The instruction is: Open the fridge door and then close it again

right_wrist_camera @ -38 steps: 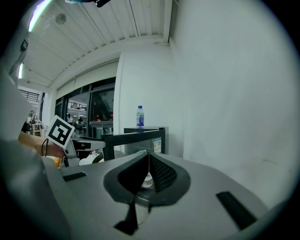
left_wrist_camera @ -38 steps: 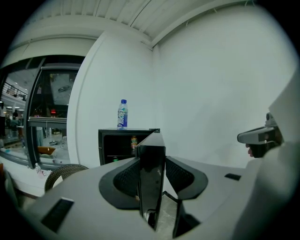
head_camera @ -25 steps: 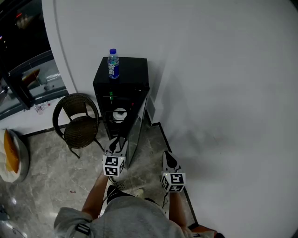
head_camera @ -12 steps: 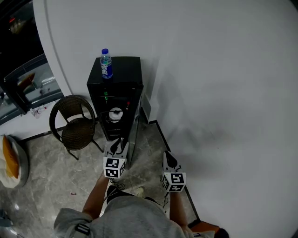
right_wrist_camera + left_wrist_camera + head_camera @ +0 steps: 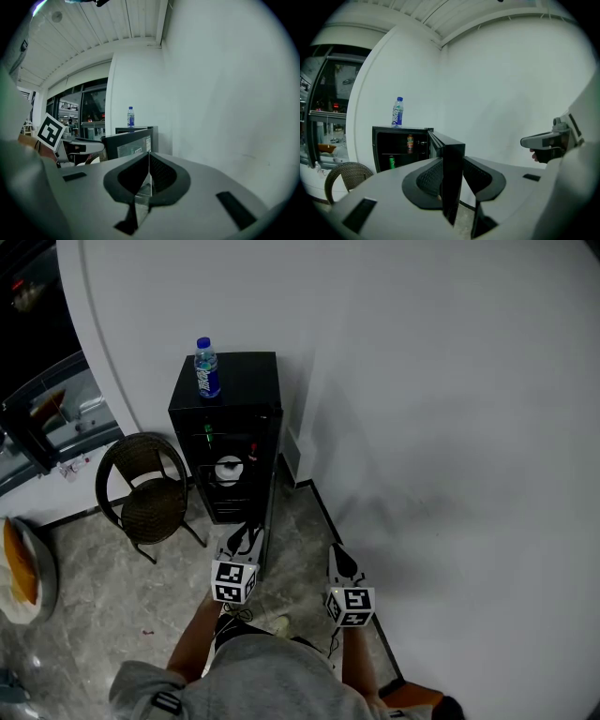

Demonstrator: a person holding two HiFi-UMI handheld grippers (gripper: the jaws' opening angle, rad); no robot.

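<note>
The left gripper [image 5: 452, 163] jaws, just closing, clamp the open fridge door [image 5: 450, 143] edge between them; the right gripper [image 5: 149, 161] jaws sit pressed together, empty.

We are holding both forearms forward and low, side by side; our left gripper [image 5: 246, 540] is pointing slightly downward; its jaws have just been closing, and it is pinching the edge of the fridge door [image 5: 452, 159] between both pads; our right gripper [image 5: 338, 557] is hovering apart to the right, tilting slightly downward, its jaws pressing together on nothing.
</note>
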